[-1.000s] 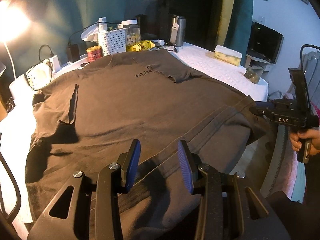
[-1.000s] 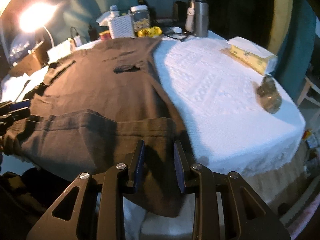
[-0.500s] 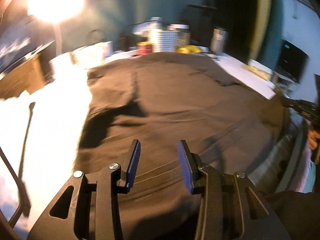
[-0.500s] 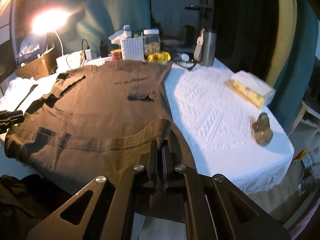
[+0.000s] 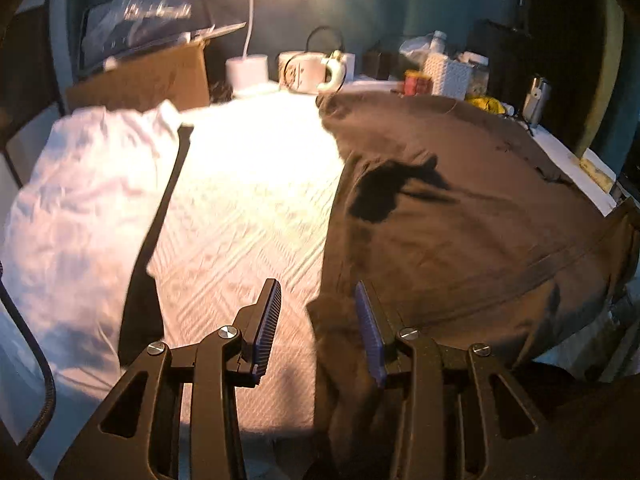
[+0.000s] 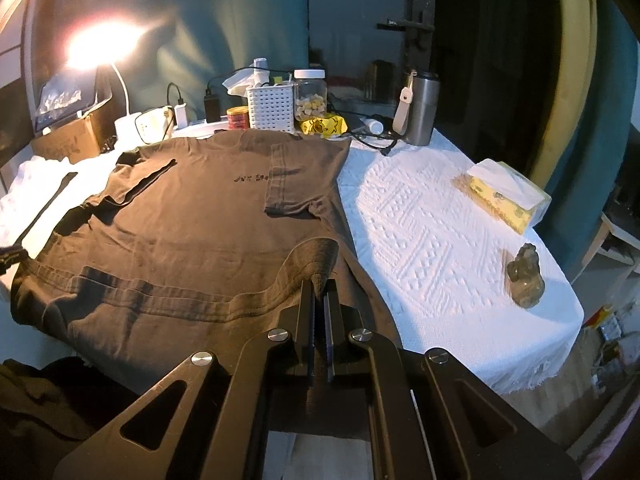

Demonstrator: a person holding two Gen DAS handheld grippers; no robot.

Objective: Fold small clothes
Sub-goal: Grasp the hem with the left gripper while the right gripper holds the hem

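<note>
White cloth lies bare between tissue box and shirt.

Tissue box, steel tumbler, lit lamp.

Shirt spread on table ahead-left of right gripper; hem corner in its jaws. Tissue box, figurine right. Basket, jar, tumbler far behind shirt.

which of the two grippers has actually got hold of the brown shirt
The right gripper: its jaws are shut on the brown shirt hem. The left gripper stands open, gripping nothing.
</note>
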